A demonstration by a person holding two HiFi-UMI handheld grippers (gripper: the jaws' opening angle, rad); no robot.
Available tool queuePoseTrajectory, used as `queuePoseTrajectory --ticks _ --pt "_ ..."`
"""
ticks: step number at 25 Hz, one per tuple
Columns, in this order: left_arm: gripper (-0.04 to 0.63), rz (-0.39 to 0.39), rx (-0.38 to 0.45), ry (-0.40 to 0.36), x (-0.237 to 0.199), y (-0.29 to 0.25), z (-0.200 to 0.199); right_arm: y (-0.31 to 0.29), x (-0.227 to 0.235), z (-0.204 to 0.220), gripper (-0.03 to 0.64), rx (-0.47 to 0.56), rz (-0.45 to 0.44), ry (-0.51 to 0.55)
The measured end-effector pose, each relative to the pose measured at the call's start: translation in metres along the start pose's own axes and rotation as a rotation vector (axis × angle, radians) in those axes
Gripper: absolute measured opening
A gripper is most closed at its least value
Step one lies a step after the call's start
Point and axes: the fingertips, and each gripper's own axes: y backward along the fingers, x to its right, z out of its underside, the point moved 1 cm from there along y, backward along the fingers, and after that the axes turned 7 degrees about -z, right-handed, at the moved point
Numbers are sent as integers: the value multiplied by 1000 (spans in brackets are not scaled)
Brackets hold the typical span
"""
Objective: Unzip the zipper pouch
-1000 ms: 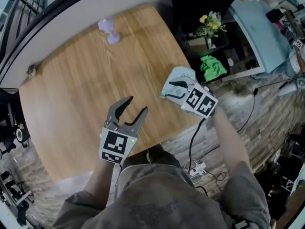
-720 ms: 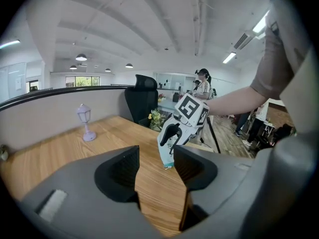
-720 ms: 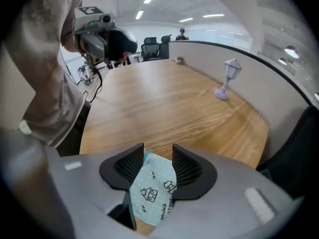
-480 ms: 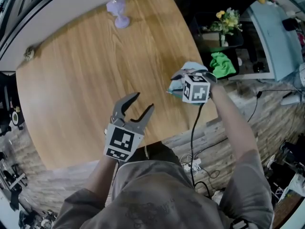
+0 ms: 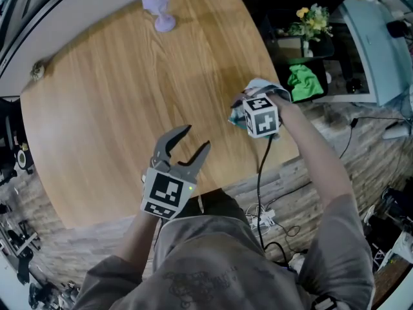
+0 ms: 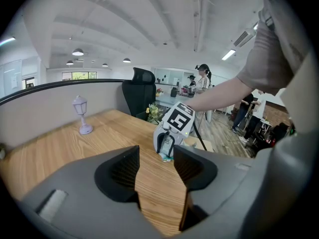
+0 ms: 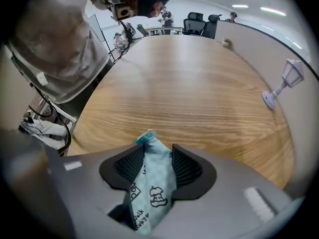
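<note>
While the right gripper pinches the zipper pouch between its ribbed black pads, the soft fabric, pale blue, checked and printed with small drawings, bunches up near the right edge of the wooden table. The left gripper hovers over the table's near edge, jaws spread with nothing between them. Broad bare wood grain lies between both grippers and a small lilac lantern figure at the table's far edge.

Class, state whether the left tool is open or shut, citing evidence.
Open: the left tool has jaws apart, only bare table between them.
</note>
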Motion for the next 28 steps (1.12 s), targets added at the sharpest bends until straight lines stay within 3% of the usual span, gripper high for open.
queuePoseTrajectory --ticks 4,6,11,20,25,28 --pt "210 7 -8 -2 0 0 5 -2 -7 -5 161 59 -33 -11" --pt "210 11 -13 -4 0 1 7 -4 -13 -8 74 78 -59 -36" --pt "209 18 -8 -16 2 3 6 -5 -17 -12 32 143 -35 -204" --pt "209 -1 37 -64 -5 16 -13 49 -23 -22 25 374 259 -468" --pt "207 -19 85 -102 -10 29 -38 128 -28 -42 25 581 479 -566" --pt "207 -36 126 -117 -16 39 -58 187 -33 -50 25 756 628 -672"
